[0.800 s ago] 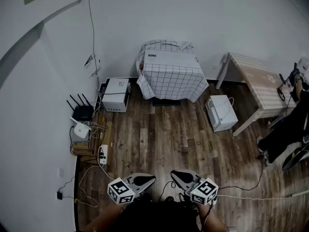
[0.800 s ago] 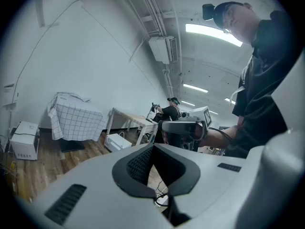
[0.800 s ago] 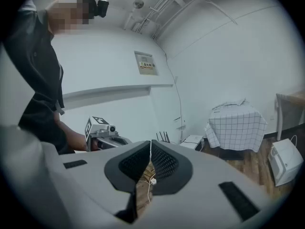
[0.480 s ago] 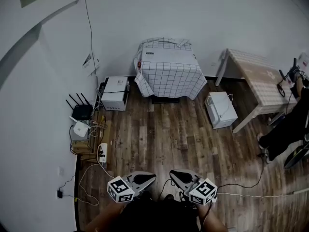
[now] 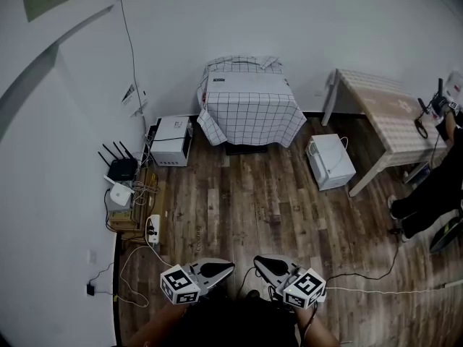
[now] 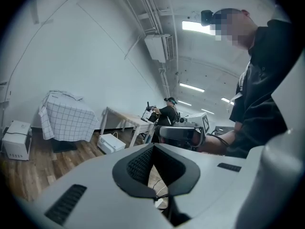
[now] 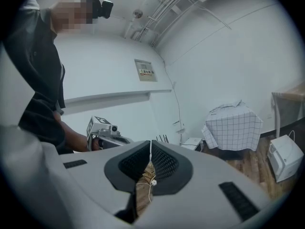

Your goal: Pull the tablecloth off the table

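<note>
A white tablecloth with a black grid (image 5: 249, 105) hangs over a small table against the far wall; it shows in the left gripper view (image 6: 66, 116) and in the right gripper view (image 7: 234, 124) too. Both grippers are held low and close to my body, far from the cloth across the wooden floor. My left gripper (image 5: 226, 267) is shut with nothing in it, its tips pointing right. My right gripper (image 5: 261, 262) is shut and empty as well, its tips pointing left toward the other one.
A white box (image 5: 171, 141) stands left of the covered table, another white appliance (image 5: 331, 162) to its right. A wooden table (image 5: 394, 121) and a seated person (image 5: 434, 183) are at the far right. Routers (image 5: 121, 168), a power strip (image 5: 153, 230) and cables lie along the left wall.
The view has shifted slightly, so the covered table sits a little higher and further left in the frame. Both grippers have stayed shut and in the same place.
</note>
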Motion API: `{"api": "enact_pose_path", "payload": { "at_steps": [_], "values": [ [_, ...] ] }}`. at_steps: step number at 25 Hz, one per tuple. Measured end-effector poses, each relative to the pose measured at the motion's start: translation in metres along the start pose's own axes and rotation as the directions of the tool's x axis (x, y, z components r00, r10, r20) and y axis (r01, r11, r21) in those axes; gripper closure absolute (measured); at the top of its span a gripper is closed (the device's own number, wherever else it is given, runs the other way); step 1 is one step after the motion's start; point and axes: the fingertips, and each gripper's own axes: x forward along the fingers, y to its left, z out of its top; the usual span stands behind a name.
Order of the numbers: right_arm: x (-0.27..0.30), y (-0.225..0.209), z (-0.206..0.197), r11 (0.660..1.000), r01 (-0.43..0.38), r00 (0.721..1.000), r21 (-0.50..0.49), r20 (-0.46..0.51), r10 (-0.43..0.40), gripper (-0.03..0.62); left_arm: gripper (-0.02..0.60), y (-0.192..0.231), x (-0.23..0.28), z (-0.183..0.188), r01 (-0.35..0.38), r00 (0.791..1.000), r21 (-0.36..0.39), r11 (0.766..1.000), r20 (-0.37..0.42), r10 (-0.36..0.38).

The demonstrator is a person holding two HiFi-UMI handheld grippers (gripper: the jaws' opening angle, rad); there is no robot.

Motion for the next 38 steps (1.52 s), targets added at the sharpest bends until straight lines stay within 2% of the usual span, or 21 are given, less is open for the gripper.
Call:
{"api": "enact_pose_path", "payload": {
  "at_steps": [9,16,22,38],
  "values": [
    [-0.039,-0.015,-0.01,1.0,-0.016,1.0,0.009,0.002,0.016,0.571,0.572,-0.029,0.043,-0.005,0.045,0.999,-0.005,0.999,-0.016,-0.045],
    [-0.058,-0.019,-0.022,0.999,-0.02,1.0,0.044,0.022,0.019,0.571,0.572,-0.047,0.056,-0.014,0.062,0.996,0.003,0.998,-0.069,-0.062],
    [-0.067,-0.024,-0.025,0.998,-0.013,0.999,0.065,0.035,0.011,0.571,0.572,-0.044,0.059,-0.01,0.061,0.994,0.003,0.998,-0.095,-0.06],
    [-0.057,-0.045,-0.021,0.998,-0.026,1.0,0.063,0.0,0.026,0.571,0.572,-0.013,0.062,0.007,0.022,0.999,-0.019,1.0,-0.038,-0.023]
  ]
}}
